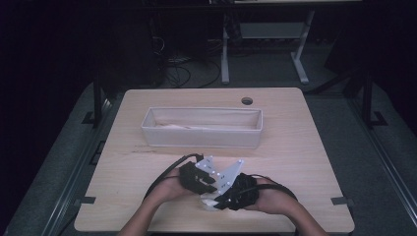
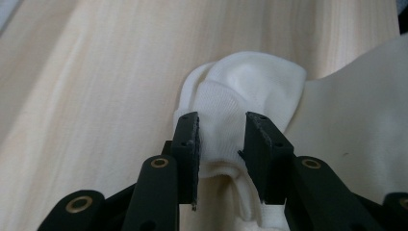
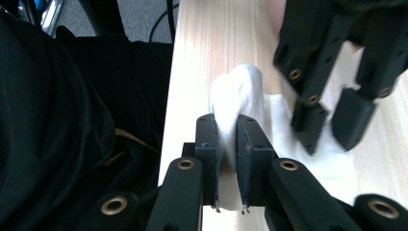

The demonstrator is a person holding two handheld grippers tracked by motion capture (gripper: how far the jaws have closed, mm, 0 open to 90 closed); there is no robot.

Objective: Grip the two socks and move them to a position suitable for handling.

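white sock [image 2: 240, 96] sits at the near edge of the wooden table [image 1: 305, 137], bunched between the two grippers in front of the person. in the high view both hands meet just inside that edge: the left hand [image 1: 169, 187] carries the left gripper [image 1: 209, 184] and the right hand [image 1: 268, 196] carries the right gripper [image 1: 216, 200], their grey plates touching or nearly so above the pale fabric.

in the left gripper view the jaws stand on either side of the ribbed cuff of the sock, a fold of knit filling the gap between them; the pads seem to press the cloth lightly, so this gripper is grasping the sock, though not squeezed tight. a rounded part of the sock bulges beyond the jaw tips, and more pale fabric spreads to the right.

in the right gripper view the jaws are clenched close on a thin fold of the same sock, right at the table's edge, with dark clothing [image 3: 72, 120] below the edge. the left gripper [image 3: 327, 122] hangs over the flat part of the sock farther off.

long pale fabric bin [image 1: 201, 129] stands across the middle of the table, well apart from the hands, with something light lying in it that cannot be made out.
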